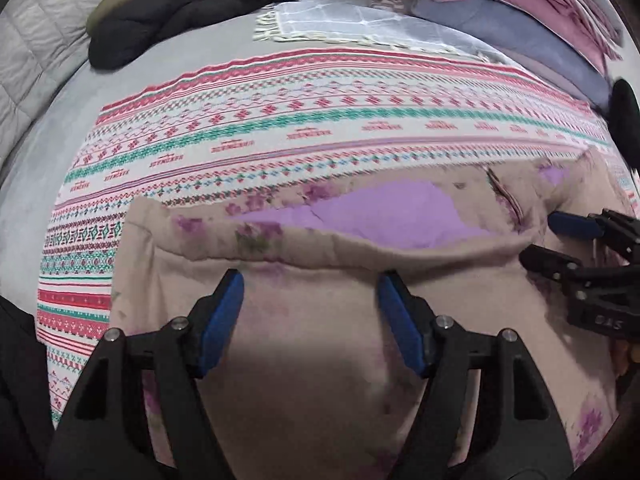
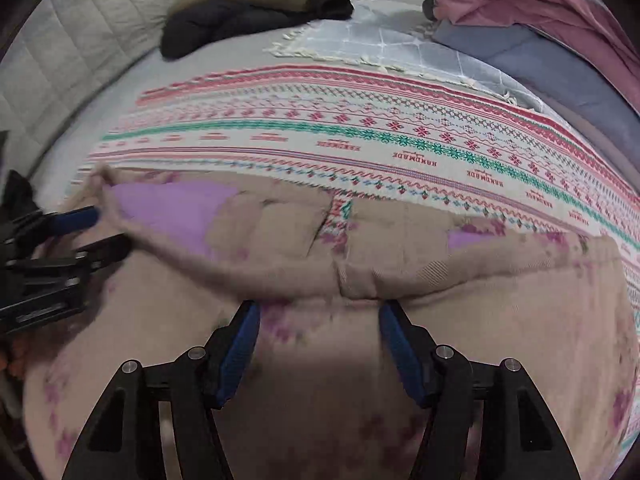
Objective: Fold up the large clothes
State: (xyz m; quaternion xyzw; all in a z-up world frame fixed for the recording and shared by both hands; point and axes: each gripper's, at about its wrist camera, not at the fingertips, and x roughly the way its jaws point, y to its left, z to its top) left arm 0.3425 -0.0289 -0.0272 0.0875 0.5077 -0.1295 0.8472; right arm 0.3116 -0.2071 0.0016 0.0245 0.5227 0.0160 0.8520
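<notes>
A beige fleece garment [image 1: 312, 344] [image 2: 500, 320] with purple flowers lies on a striped patterned cloth [image 1: 280, 128] [image 2: 360, 128]. Its far edge is folded back, showing lilac lining [image 1: 380, 216] [image 2: 168, 204]. My left gripper [image 1: 311, 280] hangs over the garment just short of that fold, jaws open with nothing pinched. It also shows at the left edge of the right wrist view, where the left gripper [image 2: 110, 227] sits beside the fold's end. My right gripper [image 2: 319, 308] is open too, above the fold's middle seam. In the left wrist view the right gripper [image 1: 540, 238] is at the far right.
A dark puffy jacket [image 1: 160, 28] [image 2: 224, 20] with an olive garment on it lies at the far left. A fringed checked throw [image 1: 352, 24] [image 2: 380, 44] is beyond the patterned cloth. Pink and blue bedding [image 1: 520, 8] [image 2: 540, 20] is piled at the back right. A quilted grey headboard [image 1: 40, 48] is at the left.
</notes>
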